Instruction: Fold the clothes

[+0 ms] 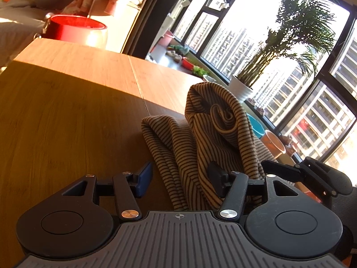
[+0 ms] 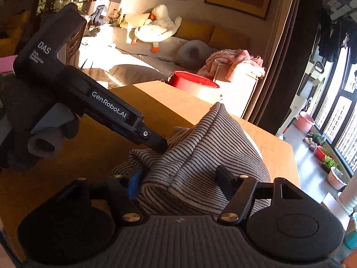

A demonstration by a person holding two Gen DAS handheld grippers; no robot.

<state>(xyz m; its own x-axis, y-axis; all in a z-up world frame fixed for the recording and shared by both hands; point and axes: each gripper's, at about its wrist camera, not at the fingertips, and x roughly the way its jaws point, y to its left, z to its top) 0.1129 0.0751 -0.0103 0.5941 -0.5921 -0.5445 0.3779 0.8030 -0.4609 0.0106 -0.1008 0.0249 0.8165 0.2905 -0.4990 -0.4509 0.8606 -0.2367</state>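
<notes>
A tan garment with thin dark stripes (image 1: 214,129) lies bunched on the wooden table (image 1: 67,111), one part standing up in a peak. My left gripper (image 1: 180,178) is open around its near edge: the blue pad (image 1: 145,178) stands just clear of the cloth, and the black finger (image 1: 215,178) rests against it. In the right wrist view the same garment (image 2: 200,145) fills the space between my right gripper's (image 2: 178,183) jaws, and both pads press on the folded bundle. The left tool's black handle (image 2: 107,105) reaches in from the left, its tip buried in the cloth.
A red-and-white bucket (image 2: 194,82) stands beyond the table's far edge. Behind it are a sofa with a pink blanket (image 2: 234,60) and a plush goose (image 2: 156,26). A potted palm (image 1: 243,89) and several pots line the windows on the right.
</notes>
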